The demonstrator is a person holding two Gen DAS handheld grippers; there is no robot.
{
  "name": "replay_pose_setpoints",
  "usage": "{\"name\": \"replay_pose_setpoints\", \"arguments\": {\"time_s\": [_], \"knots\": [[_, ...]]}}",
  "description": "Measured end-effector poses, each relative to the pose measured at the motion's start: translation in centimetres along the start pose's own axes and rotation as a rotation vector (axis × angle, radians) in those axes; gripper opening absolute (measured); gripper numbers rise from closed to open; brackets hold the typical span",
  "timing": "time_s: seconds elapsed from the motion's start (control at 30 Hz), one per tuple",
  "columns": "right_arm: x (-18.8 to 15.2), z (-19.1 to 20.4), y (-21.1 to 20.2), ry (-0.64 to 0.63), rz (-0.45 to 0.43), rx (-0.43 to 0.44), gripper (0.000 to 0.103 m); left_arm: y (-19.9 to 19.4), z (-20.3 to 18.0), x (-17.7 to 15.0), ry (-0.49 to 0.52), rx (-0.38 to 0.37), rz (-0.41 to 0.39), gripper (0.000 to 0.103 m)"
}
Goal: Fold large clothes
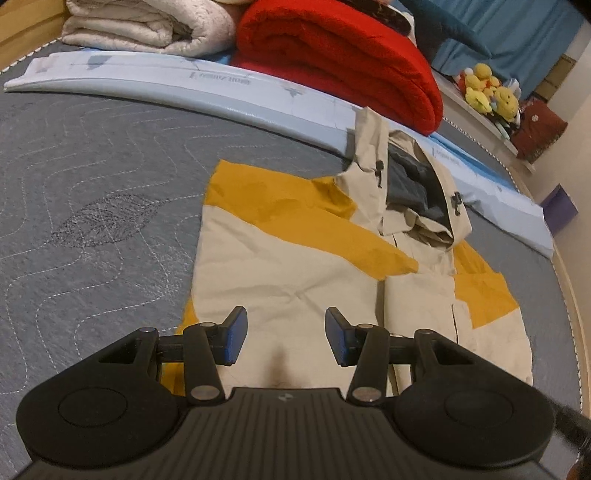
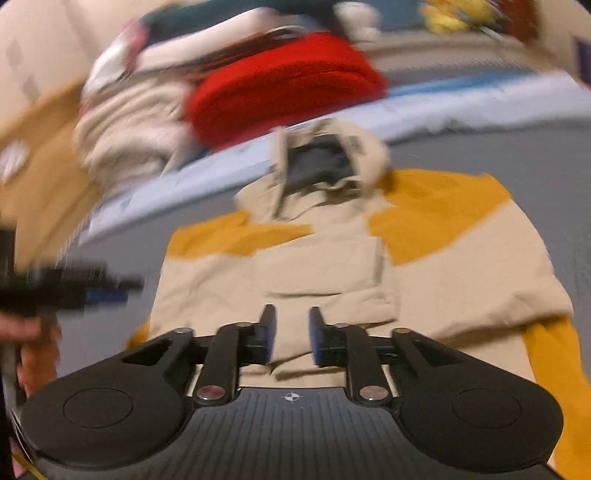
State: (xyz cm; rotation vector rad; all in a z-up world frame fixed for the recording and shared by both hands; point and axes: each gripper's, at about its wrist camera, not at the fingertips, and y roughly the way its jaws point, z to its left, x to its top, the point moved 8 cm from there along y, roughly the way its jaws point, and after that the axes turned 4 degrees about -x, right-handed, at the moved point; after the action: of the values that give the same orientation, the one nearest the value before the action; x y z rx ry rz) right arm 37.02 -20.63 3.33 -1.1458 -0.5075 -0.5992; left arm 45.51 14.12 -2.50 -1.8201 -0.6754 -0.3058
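Note:
A beige and mustard-yellow hooded jacket (image 1: 295, 266) lies flat on the grey quilted mattress (image 1: 92, 184), with its sleeves folded in over the body and its hood (image 1: 417, 184) toward the far side. My left gripper (image 1: 285, 317) hovers over the jacket's near hem, open, with nothing between its fingers. The right wrist view is blurred. It shows the same jacket (image 2: 332, 266) and hood (image 2: 321, 162). My right gripper (image 2: 292, 314) stands over the front pocket area with a narrow gap between its blue pads and no cloth in it. The left gripper (image 2: 74, 291) shows at that view's left edge, held by a hand (image 2: 33, 343).
A folded red blanket (image 1: 340, 62) and a folded white quilt (image 1: 147, 26) are stacked at the far side of the bed, behind a pale blue padded strip (image 1: 184, 85). Yellow plush toys (image 1: 487, 88) sit on a ledge at the far right. The mattress edge curves down the right side.

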Motion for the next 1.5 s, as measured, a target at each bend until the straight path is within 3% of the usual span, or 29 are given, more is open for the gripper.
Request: {"name": "replay_pose_setpoints", "arguments": {"time_s": [0.13,0.23,0.3,0.4,0.57,0.63,0.73,0.77,0.87,1.0,1.1,1.27,1.33,1.47,1.5], "knots": [[0.4,-4.7,1.3,0.130,-0.048,-0.091,0.036,1.0,-1.7,-0.8,0.050,-0.004,0.012,0.052],[-1.5,-7.6,4.1,0.253,0.042,-0.086,0.037,1.9,-2.7,-1.2,0.069,-0.004,0.016,0.052],[-2.4,-8.2,6.1,0.323,0.113,-0.048,0.037,2.5,-3.2,-1.4,0.077,-0.001,0.020,0.052],[-3.1,-8.5,7.9,0.422,0.147,-0.014,0.042,3.2,-3.6,-1.4,0.081,-0.001,0.022,0.052],[-4.1,-9.0,10.3,0.535,0.196,-0.040,0.045,3.6,-4.7,-1.6,0.103,-0.043,0.030,0.051],[-3.8,-8.8,10.4,0.537,0.176,-0.047,0.044,3.7,-5.7,-1.9,0.127,-0.072,0.033,0.051],[-2.8,-8.0,10.6,0.483,0.138,-0.046,0.010,3.7,-7.6,-2.3,0.171,-0.129,0.036,0.051],[-2.3,-7.6,10.4,0.461,0.110,-0.041,0.007,3.7,-8.0,-2.5,0.181,-0.143,0.035,0.051],[-0.5,-5.1,9.4,0.367,0.001,0.047,0.004,3.5,-8.9,-2.4,0.161,-0.204,0.019,0.051],[1.1,1.1,7.1,0.138,-0.117,0.233,0.003,2.6,-8.8,-1.1,0.025,-0.338,-0.025,0.051],[0.6,5.0,5.6,-0.039,-0.154,0.302,0.003,2.0,-8.4,-0.1,-0.096,-0.453,-0.024,0.056],[-1.4,9.3,4.8,-0.246,-0.151,0.340,0.002,1.2,-8.8,0.6,-0.150,-0.583,-0.013,0.063],[-2.2,10.4,4.5,-0.293,-0.141,0.365,0.002,1.1,-9.1,0.6,-0.138,-0.591,-0.007,0.065],[-3.1,11.7,4.3,-0.339,-0.115,0.388,0.003,1.4,-9.2,0.1,-0.072,-0.535,0.000,0.065],[-3.4,11.8,3.7,-0.336,-0.106,0.392,0.003,1.6,-9.2,0.0,-0.043,-0.490,0.008,0.058]]}}
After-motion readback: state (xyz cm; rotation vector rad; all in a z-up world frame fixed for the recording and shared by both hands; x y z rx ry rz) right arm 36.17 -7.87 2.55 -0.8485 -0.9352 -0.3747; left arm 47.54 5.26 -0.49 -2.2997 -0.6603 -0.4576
